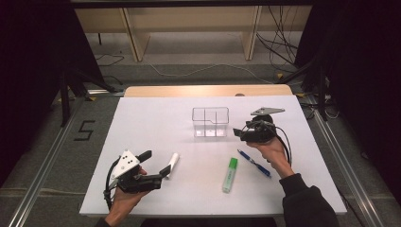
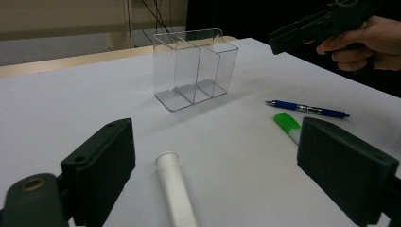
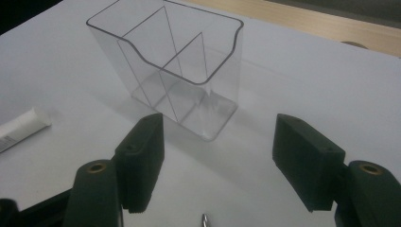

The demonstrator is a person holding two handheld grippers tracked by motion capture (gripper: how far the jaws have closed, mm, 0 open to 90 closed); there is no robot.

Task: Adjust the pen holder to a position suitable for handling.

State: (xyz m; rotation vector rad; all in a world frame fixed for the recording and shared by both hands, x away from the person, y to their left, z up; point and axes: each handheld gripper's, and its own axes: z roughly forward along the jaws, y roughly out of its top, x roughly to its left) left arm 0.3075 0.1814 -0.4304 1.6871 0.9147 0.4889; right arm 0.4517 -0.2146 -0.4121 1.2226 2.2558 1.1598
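A clear plastic organizer (image 1: 210, 122) with several compartments stands upright mid-table, seen too in the left gripper view (image 2: 194, 66) and the right gripper view (image 3: 175, 71). My right gripper (image 1: 237, 134) hovers just right of it, pointing at it, jaws open and empty (image 3: 217, 161). A white tube (image 1: 173, 163) lies at the front left. My left gripper (image 1: 155, 162) is open, and the tube (image 2: 175, 189) lies on the table between its wide jaws (image 2: 220, 170), untouched. A green highlighter (image 1: 230, 175) and a blue pen (image 1: 254, 163) lie at the front right.
The white tabletop (image 1: 156, 118) ends in a wooden strip (image 1: 208, 90) at the far edge. Beyond it stand wooden shelf legs, with cables on the floor. From the left gripper view, the hand with the right gripper (image 2: 302, 28) hangs above the pen (image 2: 307, 109).
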